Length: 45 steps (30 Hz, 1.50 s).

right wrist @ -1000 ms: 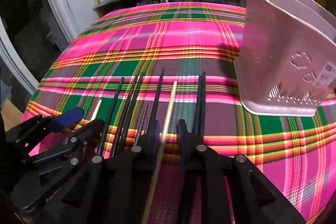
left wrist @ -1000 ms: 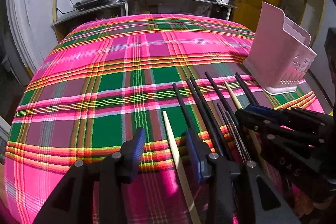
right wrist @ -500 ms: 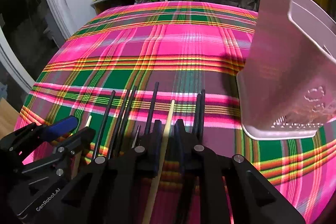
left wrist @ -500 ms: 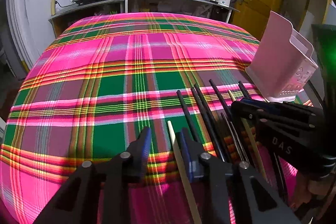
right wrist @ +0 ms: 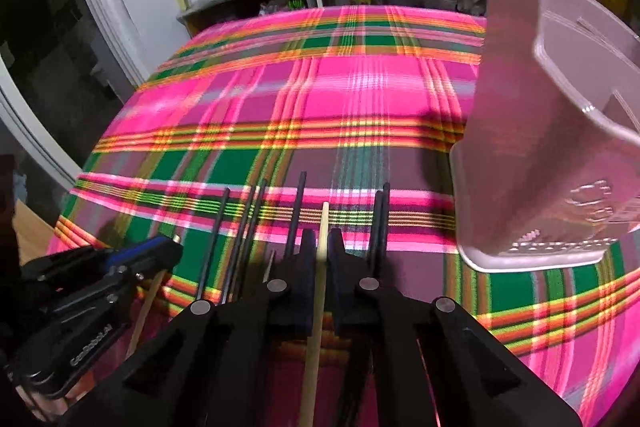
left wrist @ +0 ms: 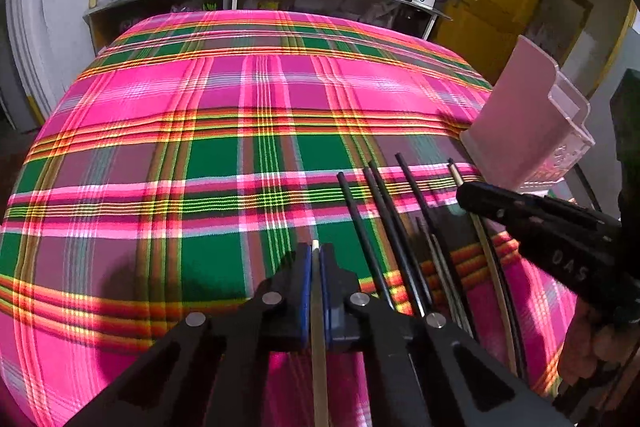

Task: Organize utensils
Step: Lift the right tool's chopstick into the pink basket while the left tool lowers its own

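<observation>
- The left gripper has its fingers pressed onto a pale wooden chopstick; the stick runs lengthwise between the blue pads, its tip just past the fingertips, at the near edge of the surface, which carries a pink and green plaid cloth.
- The right gripper likewise pinches a second pale chopstick, which lies along the gap between its fingers with its tip poking out ahead.
- Black chopsticks lie in a loose row on the cloth between the two grippers, pointing toward the far edge; two more black ones lie just beyond the right gripper's outer finger.
- A pink plastic utensil holder stands upright by the right edge of the surface, near the right gripper and apart from the chopsticks.
</observation>
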{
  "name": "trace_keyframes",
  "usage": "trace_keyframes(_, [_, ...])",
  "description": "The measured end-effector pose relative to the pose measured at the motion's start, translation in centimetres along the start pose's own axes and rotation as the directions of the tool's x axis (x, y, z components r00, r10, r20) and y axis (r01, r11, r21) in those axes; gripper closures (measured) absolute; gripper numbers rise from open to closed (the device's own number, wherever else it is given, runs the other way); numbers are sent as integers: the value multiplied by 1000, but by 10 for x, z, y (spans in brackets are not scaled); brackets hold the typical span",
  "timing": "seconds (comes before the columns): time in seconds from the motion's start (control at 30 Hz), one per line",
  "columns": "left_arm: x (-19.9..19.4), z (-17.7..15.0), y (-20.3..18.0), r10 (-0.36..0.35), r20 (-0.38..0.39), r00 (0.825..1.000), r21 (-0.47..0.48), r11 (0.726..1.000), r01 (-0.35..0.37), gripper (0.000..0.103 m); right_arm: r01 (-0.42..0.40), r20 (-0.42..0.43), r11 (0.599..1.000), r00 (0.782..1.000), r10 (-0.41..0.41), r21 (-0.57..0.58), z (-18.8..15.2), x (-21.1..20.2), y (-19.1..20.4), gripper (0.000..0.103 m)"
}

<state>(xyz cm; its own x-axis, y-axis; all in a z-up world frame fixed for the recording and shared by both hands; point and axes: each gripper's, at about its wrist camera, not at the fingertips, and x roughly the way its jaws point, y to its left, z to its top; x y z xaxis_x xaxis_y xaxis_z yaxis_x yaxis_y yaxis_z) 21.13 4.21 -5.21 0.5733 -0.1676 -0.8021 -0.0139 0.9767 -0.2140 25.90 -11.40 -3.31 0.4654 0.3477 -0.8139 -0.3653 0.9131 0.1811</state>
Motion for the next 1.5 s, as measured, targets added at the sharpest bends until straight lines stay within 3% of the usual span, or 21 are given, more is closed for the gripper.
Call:
trace_keyframes(0.33, [-65, 13, -4, -47, 94, 994, 25, 999, 45, 99, -35, 94, 999, 995, 36, -10, 6, -54, 5, 97])
trace_keyframes(0.77, [-152, 21, -23, -111, 214, 971, 81, 992, 96, 99, -37, 242, 999, 969, 44, -34, -1, -137, 11, 97])
trace_keyframes(1.1, [-176, 34, -42, -149, 243, 958, 110, 986, 126, 99, -46, 313, 999, 948, 51, -25, -3, -174, 6, 97])
trace_keyframes(1.5, [-173, 83, -99, -259, 232, 938, 157, 961, 227, 99, -5, 378, 1000, 926, -4, 22, 10, -217, -27, 97])
